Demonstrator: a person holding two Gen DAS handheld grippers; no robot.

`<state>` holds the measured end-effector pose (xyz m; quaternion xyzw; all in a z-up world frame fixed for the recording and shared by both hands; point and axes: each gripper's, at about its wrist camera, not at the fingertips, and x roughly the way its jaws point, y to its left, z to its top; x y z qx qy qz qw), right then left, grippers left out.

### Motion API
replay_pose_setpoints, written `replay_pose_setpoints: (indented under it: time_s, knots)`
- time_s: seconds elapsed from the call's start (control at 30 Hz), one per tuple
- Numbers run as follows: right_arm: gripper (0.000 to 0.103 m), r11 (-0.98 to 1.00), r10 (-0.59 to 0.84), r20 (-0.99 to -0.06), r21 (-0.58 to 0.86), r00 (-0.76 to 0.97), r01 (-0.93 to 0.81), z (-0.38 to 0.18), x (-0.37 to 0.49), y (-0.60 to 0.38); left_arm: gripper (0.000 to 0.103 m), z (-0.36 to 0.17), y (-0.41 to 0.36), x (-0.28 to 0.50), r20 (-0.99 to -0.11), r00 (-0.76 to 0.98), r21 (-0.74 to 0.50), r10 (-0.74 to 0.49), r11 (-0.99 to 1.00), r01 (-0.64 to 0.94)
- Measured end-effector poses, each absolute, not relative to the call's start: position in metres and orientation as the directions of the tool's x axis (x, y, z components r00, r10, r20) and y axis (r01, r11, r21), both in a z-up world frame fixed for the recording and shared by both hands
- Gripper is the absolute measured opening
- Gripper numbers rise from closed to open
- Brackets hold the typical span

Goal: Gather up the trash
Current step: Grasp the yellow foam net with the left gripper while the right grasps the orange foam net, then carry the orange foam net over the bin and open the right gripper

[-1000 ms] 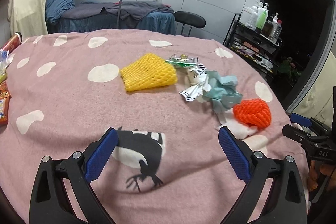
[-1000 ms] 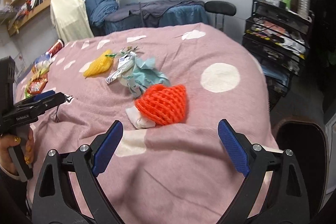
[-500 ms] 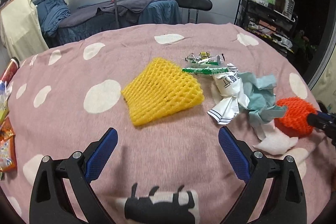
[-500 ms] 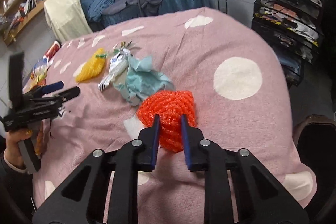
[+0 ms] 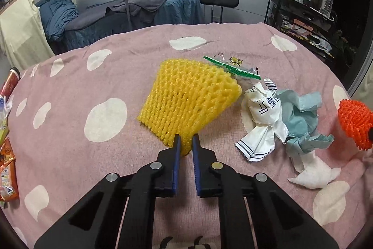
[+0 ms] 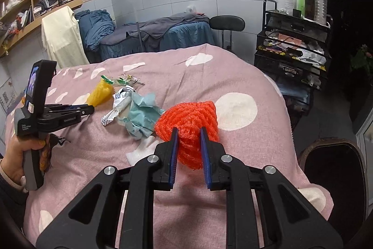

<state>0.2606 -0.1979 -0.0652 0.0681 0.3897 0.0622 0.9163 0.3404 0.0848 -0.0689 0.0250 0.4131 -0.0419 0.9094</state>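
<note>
Your left gripper (image 5: 185,144) is closing on the near corner of the yellow foam fruit net (image 5: 188,99), the blue pads pinching its edge while the rest of the net lies flat on the pink spotted bedspread (image 5: 70,132). Your right gripper (image 6: 188,140) is clamped narrow on the orange foam net (image 6: 187,118), which bulges between and above the pads. Between the two nets lie a crumpled white wrapper (image 5: 263,113), a teal tissue wad (image 5: 300,116) and a white tissue (image 5: 314,175); a green-edged clear packet (image 5: 233,68) touches the yellow net's far side. Snack packets (image 5: 7,167) sit at the bedspread's left edge.
</note>
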Motion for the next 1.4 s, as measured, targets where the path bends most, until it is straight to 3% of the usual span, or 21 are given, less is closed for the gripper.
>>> replay_pose_setpoints:
  time_s: [0.4, 0.77, 1.4]
  knots:
    - [0.020, 0.973, 0.190, -0.654, 0.225, 0.732, -0.051, -0.057, 0.252, -0.209, 0.008, -0.039, 0.084, 0.259, -0.634, 0.747, -0.175, -0.200, 0.978, 0.114]
    - [0.020, 0.963, 0.199, -0.589, 0.268, 0.783, -0.044, -0.032, 0.201, -0.234, 0.008, -0.014, 0.045, 0.182, -0.509, 0.800, -0.236, -0.317, 0.946, 0.224]
    - [0.020, 0.937, -0.004, -0.636, 0.267, 0.771, 0.225, -0.046, 0.108, -0.339, 0.008, -0.011, -0.061, 0.150, -0.464, 0.703, -0.258, -0.540, 0.841, 0.475]
